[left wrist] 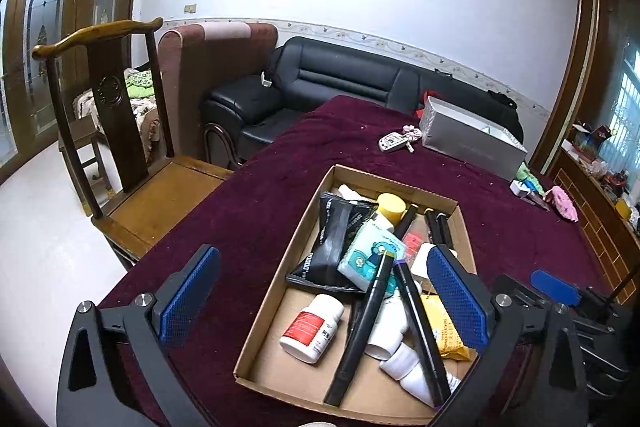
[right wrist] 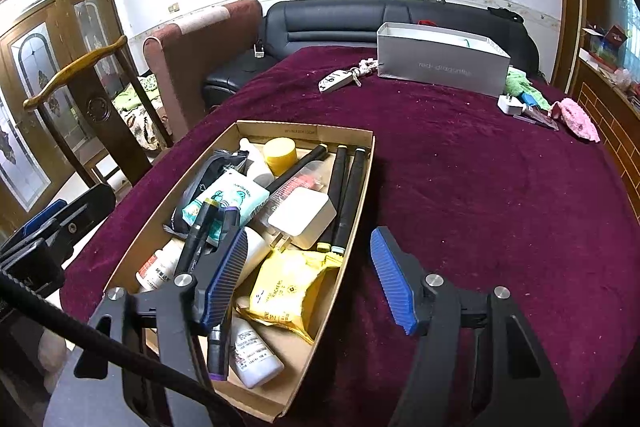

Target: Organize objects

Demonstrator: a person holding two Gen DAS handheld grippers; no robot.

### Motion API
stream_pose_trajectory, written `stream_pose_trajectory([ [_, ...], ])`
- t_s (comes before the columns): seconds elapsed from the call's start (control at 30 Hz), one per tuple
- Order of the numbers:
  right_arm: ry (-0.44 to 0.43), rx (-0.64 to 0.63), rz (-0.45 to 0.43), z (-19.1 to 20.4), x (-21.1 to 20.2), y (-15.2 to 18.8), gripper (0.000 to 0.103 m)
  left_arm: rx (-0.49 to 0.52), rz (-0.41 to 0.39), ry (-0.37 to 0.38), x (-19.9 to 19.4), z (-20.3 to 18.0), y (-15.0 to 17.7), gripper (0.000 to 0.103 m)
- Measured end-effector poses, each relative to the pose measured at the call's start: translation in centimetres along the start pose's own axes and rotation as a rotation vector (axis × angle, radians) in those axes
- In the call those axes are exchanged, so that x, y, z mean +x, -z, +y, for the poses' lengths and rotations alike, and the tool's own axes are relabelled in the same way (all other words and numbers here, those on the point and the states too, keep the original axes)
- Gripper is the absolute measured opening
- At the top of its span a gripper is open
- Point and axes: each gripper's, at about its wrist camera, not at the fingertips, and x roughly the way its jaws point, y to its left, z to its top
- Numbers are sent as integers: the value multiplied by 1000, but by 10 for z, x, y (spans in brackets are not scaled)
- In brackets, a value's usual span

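Tray: cardboard box (left wrist: 304,227) on maroon tablecloth (right wrist: 480,187), crowded with black markers (left wrist: 360,331), pill bottle (left wrist: 312,327), yellow packet (right wrist: 288,291)
Left gripper (left wrist: 324,299): fingers spread wide, empty, above box
Right gripper (right wrist: 308,275): fingers apart, pinching nothing, over box edge

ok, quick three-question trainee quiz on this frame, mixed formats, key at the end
1. True or false: the cardboard tray stands on the maroon cloth.
2. Multiple choice: what lies beside the grey box on the side nearer the wooden chair? A) a white key fob with keys B) scissors C) a mug
3. Fill in: both the left gripper and the right gripper have their jaws ____, with nothing gripped.

Key: 1 true. 2 A, the key fob. 3 open.
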Motion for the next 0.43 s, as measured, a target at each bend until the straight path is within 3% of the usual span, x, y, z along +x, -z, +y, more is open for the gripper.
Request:
stream_pose_trajectory([
  [0.43,-2,-3,12,3,0,2,64,37,-9,-26,-5,-5,3,101],
])
